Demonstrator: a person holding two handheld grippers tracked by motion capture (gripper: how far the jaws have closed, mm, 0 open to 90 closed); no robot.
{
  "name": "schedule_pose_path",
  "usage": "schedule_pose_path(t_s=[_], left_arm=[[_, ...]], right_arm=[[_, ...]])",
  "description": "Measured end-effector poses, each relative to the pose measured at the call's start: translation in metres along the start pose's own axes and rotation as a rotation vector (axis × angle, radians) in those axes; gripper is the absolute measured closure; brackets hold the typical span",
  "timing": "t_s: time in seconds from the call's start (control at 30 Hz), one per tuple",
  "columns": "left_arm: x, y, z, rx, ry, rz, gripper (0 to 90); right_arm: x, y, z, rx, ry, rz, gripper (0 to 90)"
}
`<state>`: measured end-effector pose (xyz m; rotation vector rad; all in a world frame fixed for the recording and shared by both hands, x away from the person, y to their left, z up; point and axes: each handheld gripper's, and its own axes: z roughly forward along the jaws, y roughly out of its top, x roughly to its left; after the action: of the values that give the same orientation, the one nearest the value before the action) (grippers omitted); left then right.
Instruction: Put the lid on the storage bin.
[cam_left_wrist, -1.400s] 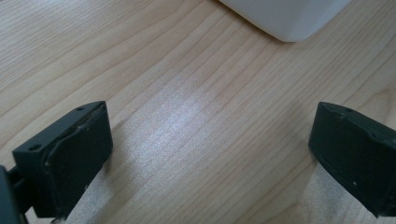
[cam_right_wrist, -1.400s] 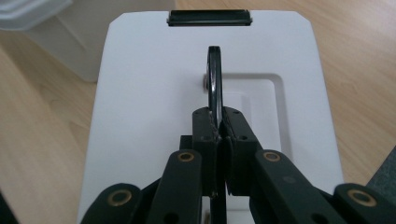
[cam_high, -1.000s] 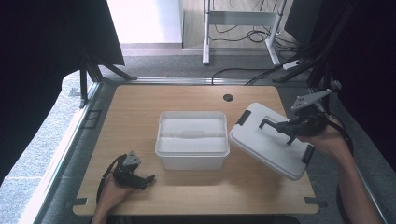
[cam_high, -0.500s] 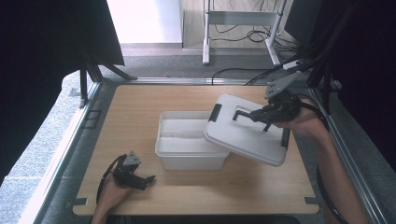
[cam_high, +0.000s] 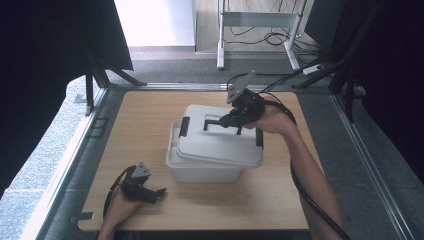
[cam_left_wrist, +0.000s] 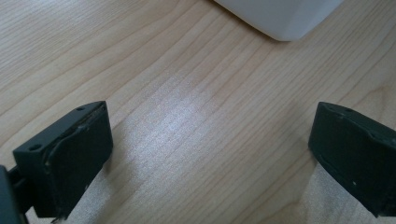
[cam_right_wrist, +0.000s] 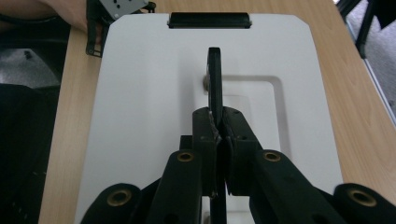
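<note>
Your right gripper (cam_high: 226, 121) has its fingers (cam_right_wrist: 205, 140) clamped tight on the thin black handle (cam_right_wrist: 214, 84) of the flat white plastic lid (cam_high: 220, 142) with black end clips. You are holding that lid just above the white rectangular plastic box (cam_high: 200, 172), skewed a little across its rim and shifted toward the box's right side. The box stands near the middle of the pale wooden desk (cam_high: 145, 125). Your left gripper (cam_high: 159, 192) rests on the desk near the box's front left corner, its fingers (cam_left_wrist: 70, 158) spread wide with nothing but bare wood between them.
</note>
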<state>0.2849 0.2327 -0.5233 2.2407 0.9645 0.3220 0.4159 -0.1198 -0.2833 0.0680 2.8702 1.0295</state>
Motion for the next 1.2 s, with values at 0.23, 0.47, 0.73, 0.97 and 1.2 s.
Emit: schedule_pose_path(t_s=[0.23,0.47,0.73,0.97,1.2], left_arm=[[0.000,0.000,0.000,0.000,-0.005,0.004,0.0],[0.000,0.000,0.000,0.000,-0.005,0.004,0.0],[0.000,0.000,0.000,0.000,-0.005,0.005,0.0],[0.000,0.000,0.000,0.001,-0.006,0.004,0.0],[0.000,0.000,0.000,0.001,-0.005,0.003,0.0]], right_arm=[[-0.004,0.024,0.043,0.037,0.066,-0.060,84.7],[-0.011,0.018,0.064,0.076,0.081,-0.045,84.5],[-0.007,0.009,0.069,0.045,0.085,-0.022,83.3],[0.000,0.002,0.057,-0.027,0.018,0.002,45.1],[0.008,-0.013,0.044,-0.041,-0.105,0.101,21.6]])
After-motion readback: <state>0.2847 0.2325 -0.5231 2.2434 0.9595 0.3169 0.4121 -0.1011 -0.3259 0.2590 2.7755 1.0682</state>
